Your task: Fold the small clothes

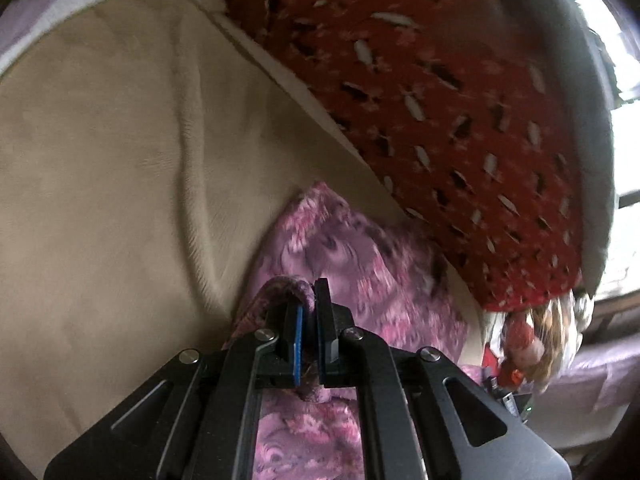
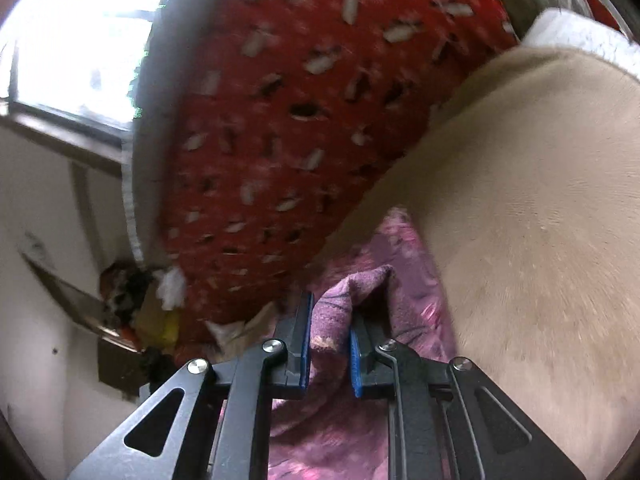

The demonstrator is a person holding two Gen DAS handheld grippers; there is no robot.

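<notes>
Now the left gripper [image 1: 308, 312] pinches the pink cloth [image 1: 360, 264] tight. The right gripper [image 2: 330, 332] squeezes a thick fold of that cloth [image 2: 340, 312] too. Both are above a tan blanket [image 1: 120, 160].

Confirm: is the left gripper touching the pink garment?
Touching. The left wrist view shows the left gripper pinching a fold of the pink garment.

Each camera sits just behind its own gripper and looks forward along the two fingers, very close to the cloth. The left gripper [image 1: 308, 312] view faces up and right across a tan blanket [image 1: 112, 168]. The right gripper [image 2: 330, 328] view faces up and left, maybe toward a window [image 2: 76, 32]. Both views share the pink cloth [image 1: 352, 264], the tan blanket and the red spotted blanket [image 1: 440, 120].
</notes>
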